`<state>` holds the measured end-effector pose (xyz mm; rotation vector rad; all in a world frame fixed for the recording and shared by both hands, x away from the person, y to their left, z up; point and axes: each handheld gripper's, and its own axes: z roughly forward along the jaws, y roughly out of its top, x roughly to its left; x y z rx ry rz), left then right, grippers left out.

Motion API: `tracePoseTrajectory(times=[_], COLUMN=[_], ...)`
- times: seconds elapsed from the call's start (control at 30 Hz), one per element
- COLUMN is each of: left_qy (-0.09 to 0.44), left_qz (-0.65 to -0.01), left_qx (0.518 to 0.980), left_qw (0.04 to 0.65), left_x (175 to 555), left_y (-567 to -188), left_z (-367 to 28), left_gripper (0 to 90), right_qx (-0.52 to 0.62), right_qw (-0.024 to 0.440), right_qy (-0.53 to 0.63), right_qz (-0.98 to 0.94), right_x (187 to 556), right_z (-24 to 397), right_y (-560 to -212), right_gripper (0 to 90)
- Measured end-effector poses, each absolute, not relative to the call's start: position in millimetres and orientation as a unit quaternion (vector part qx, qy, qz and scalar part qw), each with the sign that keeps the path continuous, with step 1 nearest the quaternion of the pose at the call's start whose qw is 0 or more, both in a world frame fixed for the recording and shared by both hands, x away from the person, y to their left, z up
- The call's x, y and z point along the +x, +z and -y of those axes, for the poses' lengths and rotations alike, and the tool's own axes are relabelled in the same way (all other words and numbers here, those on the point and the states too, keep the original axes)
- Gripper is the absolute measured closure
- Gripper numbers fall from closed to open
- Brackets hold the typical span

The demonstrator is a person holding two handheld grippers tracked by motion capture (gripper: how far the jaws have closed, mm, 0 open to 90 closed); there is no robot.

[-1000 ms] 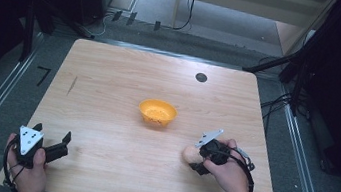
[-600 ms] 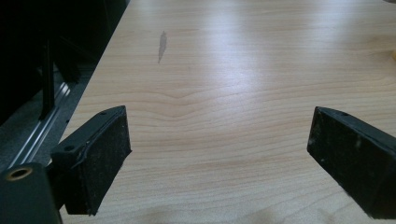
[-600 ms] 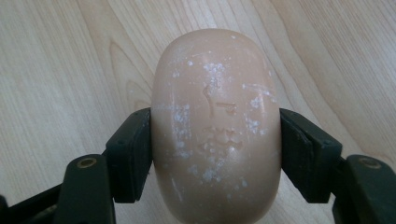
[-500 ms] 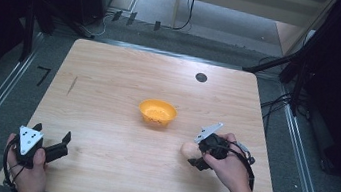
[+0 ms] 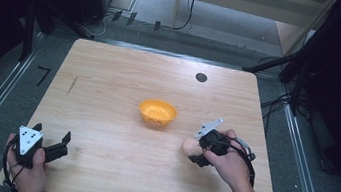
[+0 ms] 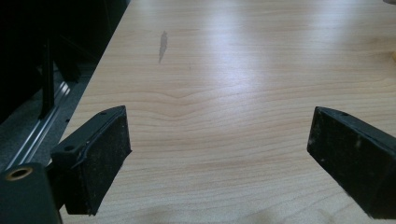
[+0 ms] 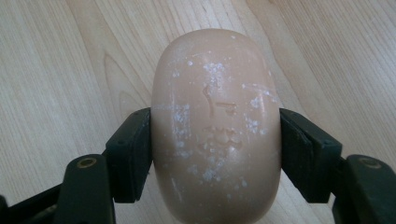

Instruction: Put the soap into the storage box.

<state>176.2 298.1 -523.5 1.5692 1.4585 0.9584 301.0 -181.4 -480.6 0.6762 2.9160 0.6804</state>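
A peach-coloured oval lump point(image 7: 215, 116), smooth like a bar of soap and flecked with white, sits between the pads of my right gripper point(image 7: 215, 154), which is shut on it. In the high view the right gripper point(image 5: 191, 150) holds this lump point(image 5: 186, 146) low over the wooden table point(image 5: 111, 72), just right of and nearer than an orange bowl point(image 5: 157, 110). My left gripper point(image 5: 52, 133) rests near the table's front left corner. Its jaws stand wide apart in the left gripper view point(image 6: 219, 154), with bare wood between them.
A black round spot point(image 5: 201, 77) marks the far side of the table. A dark streak point(image 6: 162, 44) lies on the wood ahead of the left gripper. Metal rails and cables run along the floor around the table's edges.
My right gripper has shifted slightly away from the front edge, towards the bowl, with the oval lump still in it. The left hand has kept still.
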Motion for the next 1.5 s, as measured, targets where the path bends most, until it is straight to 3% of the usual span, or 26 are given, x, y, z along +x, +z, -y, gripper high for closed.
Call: tracePoseTrajectory(times=[1.5], left_qy=[0.374], left_qz=[-0.573], left_qx=[0.618], left_qw=[0.387], left_x=[176.9], left_y=[-523.5], left_z=[-297.7], left_gripper=[6.3], right_qx=[0.161], right_qw=[0.046], right_qy=[0.228], right_qz=[-0.959], right_x=[329.0], right_z=[156.7], right_y=[-444.5], right_gripper=[33.5])
